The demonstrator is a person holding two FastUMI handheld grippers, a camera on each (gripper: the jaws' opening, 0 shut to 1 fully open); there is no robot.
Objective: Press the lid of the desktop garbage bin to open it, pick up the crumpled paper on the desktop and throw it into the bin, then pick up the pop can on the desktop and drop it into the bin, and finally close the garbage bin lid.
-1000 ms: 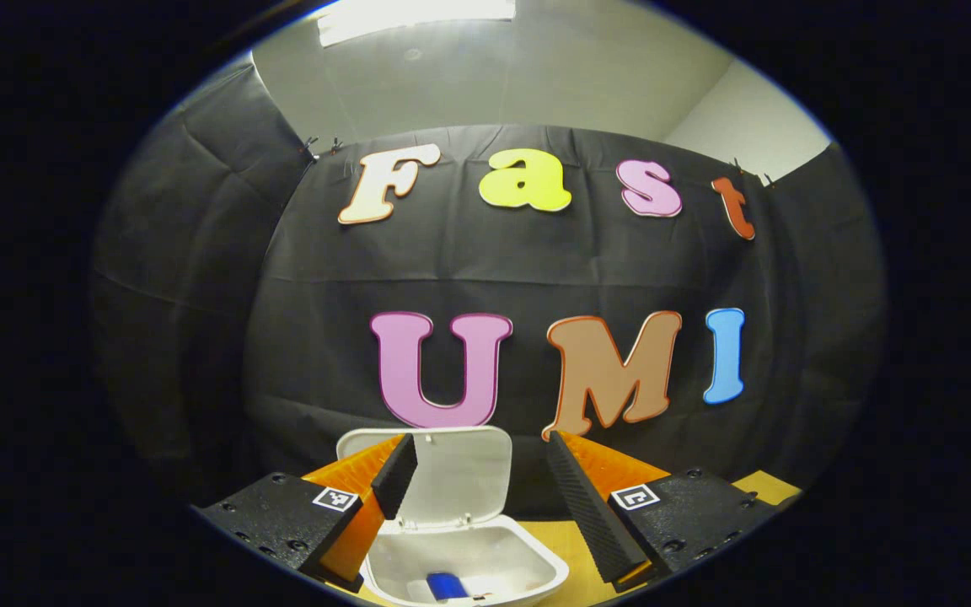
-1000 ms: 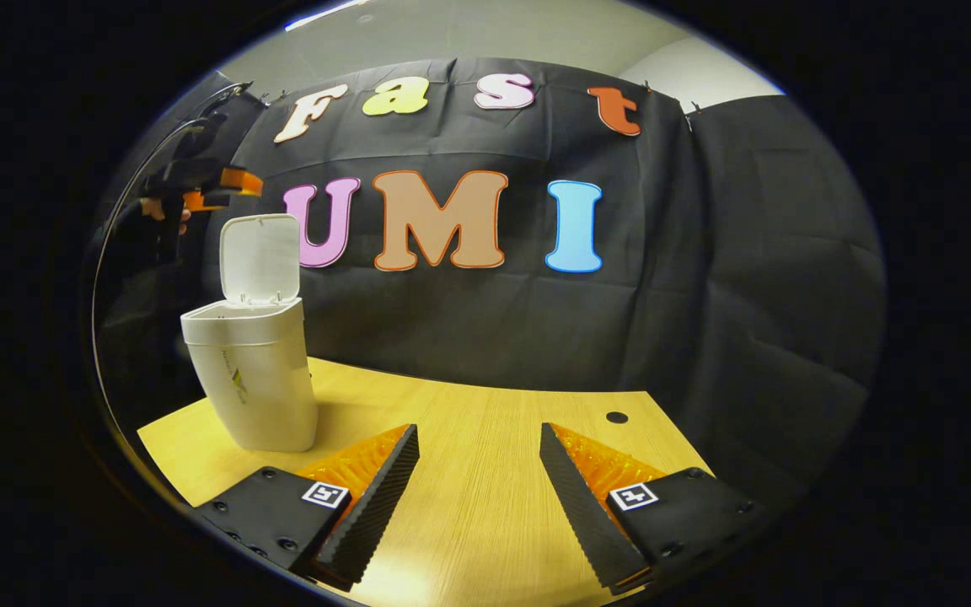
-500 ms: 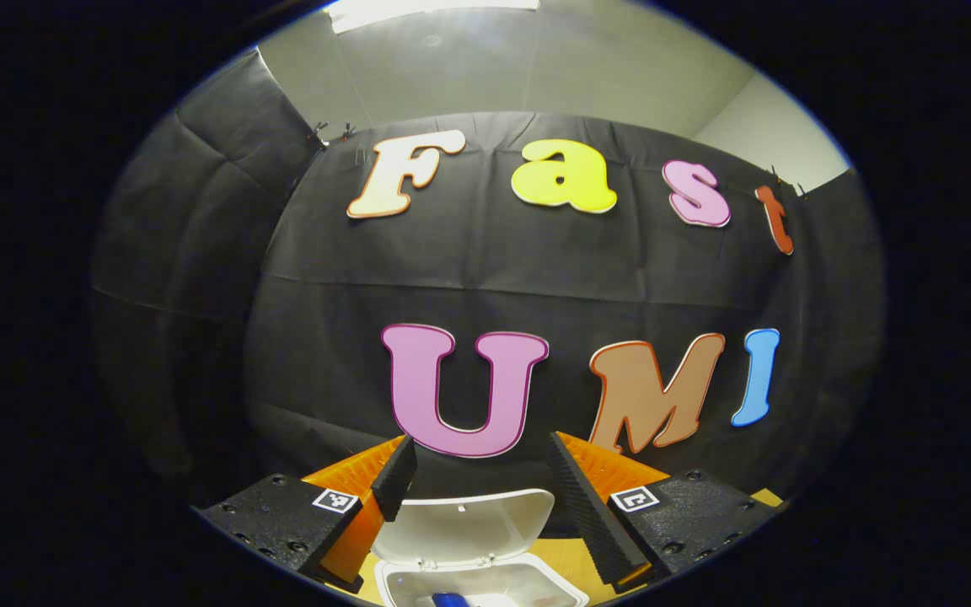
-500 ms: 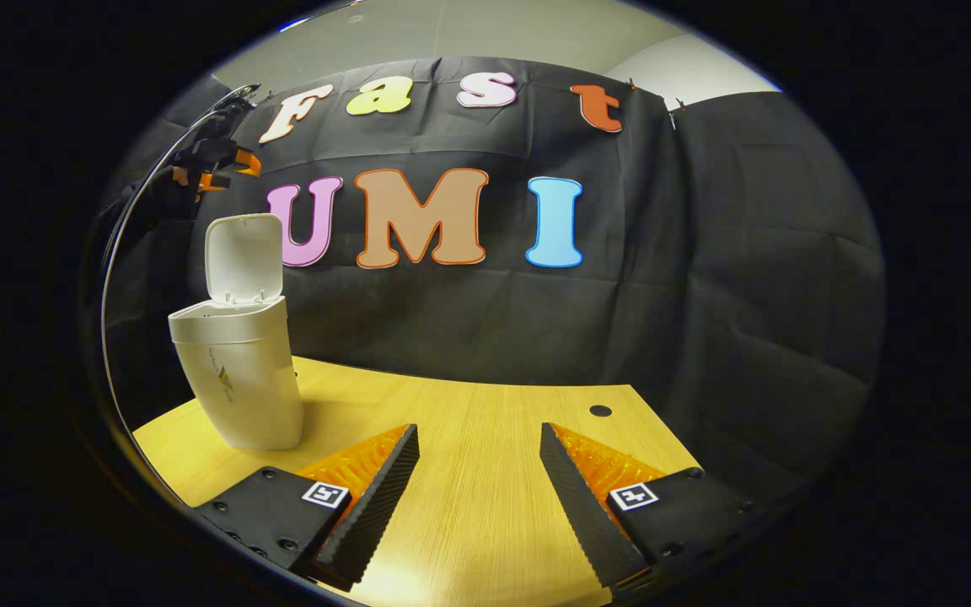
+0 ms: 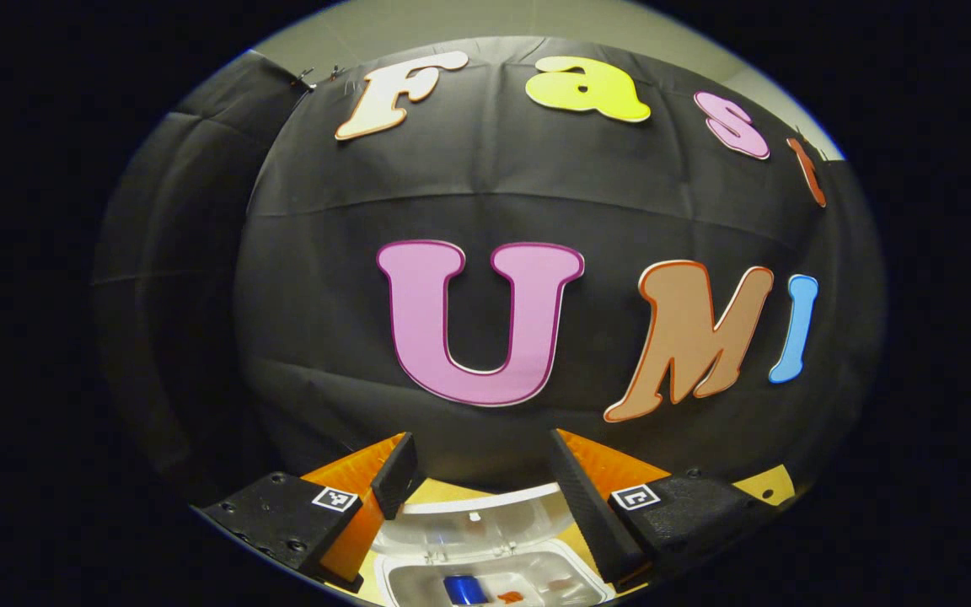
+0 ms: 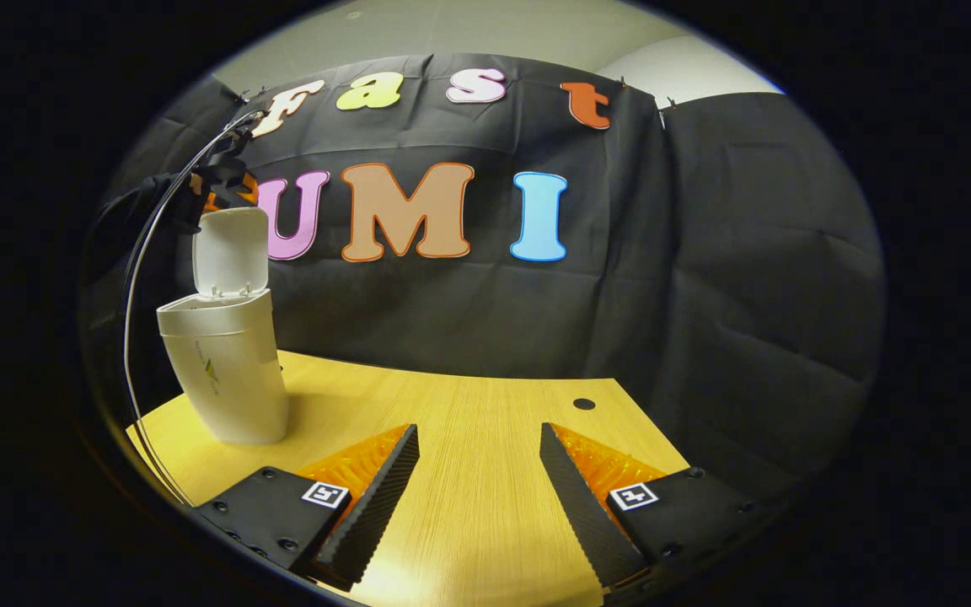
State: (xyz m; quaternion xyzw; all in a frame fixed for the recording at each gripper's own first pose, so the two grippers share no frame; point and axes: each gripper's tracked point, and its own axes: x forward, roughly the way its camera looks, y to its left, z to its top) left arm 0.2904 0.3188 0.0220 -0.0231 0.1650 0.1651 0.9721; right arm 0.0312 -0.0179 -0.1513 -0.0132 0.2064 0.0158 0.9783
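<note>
- Left gripper (image 5: 481,476) spread wide, empty, above the bin's (image 5: 494,573) raised lid (image 5: 473,523).
- Pop can (image 5: 463,588) inside.
- Right gripper (image 6: 479,472) wide, empty over bare desk (image 6: 469,405).

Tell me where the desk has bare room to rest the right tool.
Bare desk runs from the bin on its left edge across to the small round hole near the back right, with the right tool hovering open over it. Crowded only above the bin's raised lid, where the left tool sits.

Pop can (image 5: 463,588) inside the bin (image 6: 224,371), lid (image 6: 230,250) upright, at the table's (image 6: 485,438) left rear
</note>
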